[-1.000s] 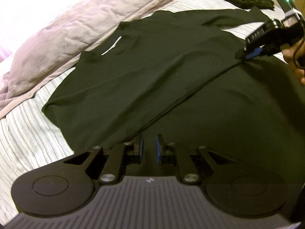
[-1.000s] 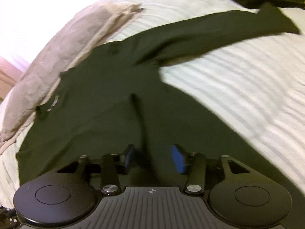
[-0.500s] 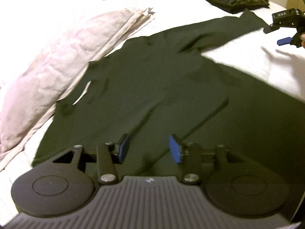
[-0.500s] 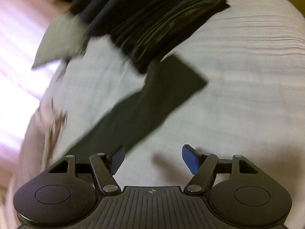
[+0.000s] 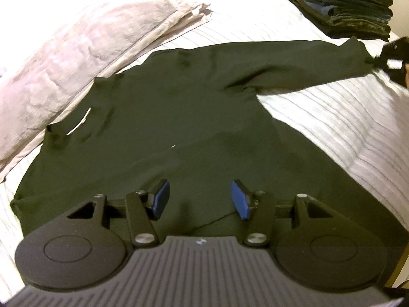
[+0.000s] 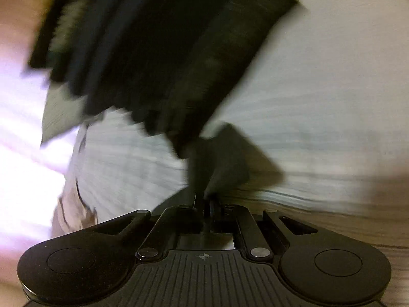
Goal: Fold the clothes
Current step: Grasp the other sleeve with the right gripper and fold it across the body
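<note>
Dark long-sleeved shirt (image 5: 179,128) lies flat on the striped bed (image 5: 345,128), beside a folded stack of clothes (image 5: 342,2). Left tool (image 5: 199,198) hovers spread above its hem; right tool (image 6: 208,202) is pressed together, pinching the sleeve cuff (image 6: 222,158).

A: Dark shirt (image 5: 179,117), what's the fabric like?
B: Matt knit cloth, smooth, no sheen. Bedsheet (image 5: 332,128) at right of frame: ribbed, pale, fine stripes.
A: Upper left?
B: Pillow (image 5: 76,51), crinkled cloth, soft-looking.
A: Left gripper (image 5: 200,199)?
B: Matt black plastic, shiny metal screws, blue pads (image 5: 239,199) look rubbery. Base is ribbed.
</note>
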The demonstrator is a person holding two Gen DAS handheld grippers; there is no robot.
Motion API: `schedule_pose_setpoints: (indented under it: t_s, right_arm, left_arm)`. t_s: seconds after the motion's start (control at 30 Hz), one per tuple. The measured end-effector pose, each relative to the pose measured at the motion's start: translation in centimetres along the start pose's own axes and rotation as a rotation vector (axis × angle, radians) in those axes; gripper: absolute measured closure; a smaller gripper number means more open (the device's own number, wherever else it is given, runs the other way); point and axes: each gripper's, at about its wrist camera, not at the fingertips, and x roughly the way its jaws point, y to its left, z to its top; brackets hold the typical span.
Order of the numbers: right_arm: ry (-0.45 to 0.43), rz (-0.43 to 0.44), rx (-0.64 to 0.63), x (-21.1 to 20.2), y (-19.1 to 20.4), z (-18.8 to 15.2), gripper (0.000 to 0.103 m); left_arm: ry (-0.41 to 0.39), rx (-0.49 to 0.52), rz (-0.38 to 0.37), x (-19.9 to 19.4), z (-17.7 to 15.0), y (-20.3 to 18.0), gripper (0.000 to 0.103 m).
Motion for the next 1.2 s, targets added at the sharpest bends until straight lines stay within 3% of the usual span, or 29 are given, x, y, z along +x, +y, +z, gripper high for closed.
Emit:
schedule_pose_setpoints:
  t_s: [0.07,0.17,0.27,0.33,0.37,0.4,0.43,0.5,0.7,0.83,0.93,1.03,1.2]
  right_arm:
    - [-0.026,0.017,-0.213,-1.4,6.6,-1.6,0.098]
    - [-0.079,0.178,-0.487,-3.6,17.4,-5.9,0.098]
    - [-0.124,0.417,-0.711,-6.4,28.0,-14.0,0.098]
    - [-0.099,0.541,-0.81,-6.6,33.5,-20.5,0.098]
    - [-0.066,0.577,-0.888,-5.8,35.9,-24.5,0.094]
    - [-0.027,0.604,-0.978,-4.7,38.2,-28.8,0.057]
    - [0.005,0.611,-1.051,-3.8,39.6,-32.5,0.015]
    - [0.058,0.598,-1.148,-2.6,40.7,-37.5,0.012]
    - [0.187,0.484,-1.244,-2.3,39.0,-42.2,0.012]
    - [0.236,0.305,-1.245,-1.4,35.4,-39.2,0.012]
    - [0.237,0.198,-1.24,-0.6,33.0,-35.9,0.012]
    - [0.221,0.103,-1.243,-0.1,30.7,-32.2,0.012]
    - [0.213,0.023,-1.217,1.7,28.0,-27.7,0.012]
  left_arm:
    - [-0.011,-0.008,0.01,-0.5,-0.5,0.8,0.054]
    - [-0.033,-0.048,0.016,-1.3,-1.8,2.9,0.054]
    - [-0.051,-0.094,0.02,-2.1,-3.9,5.9,0.054]
    - [-0.058,-0.123,0.034,-3.0,-5.8,8.3,0.054]
    - [-0.061,-0.139,0.044,-3.6,-6.8,9.7,0.054]
    - [-0.063,-0.154,0.054,-4.1,-7.9,11.0,0.054]
    - [-0.059,-0.174,0.069,-4.7,-9.1,12.5,0.054]
    - [-0.042,-0.21,0.104,-5.7,-11.8,15.5,0.054]
    - [-0.011,-0.209,0.185,-7.2,-18.0,22.5,0.054]
    - [-0.035,-0.147,0.17,-5.6,-17.9,24.8,0.054]
    - [-0.085,-0.055,0.156,-3.8,-15.5,25.0,0.055]
    - [-0.123,0.122,0.175,-1.2,-12.5,24.2,0.058]
    - [-0.16,0.431,0.212,3.6,-8.2,22.7,0.062]
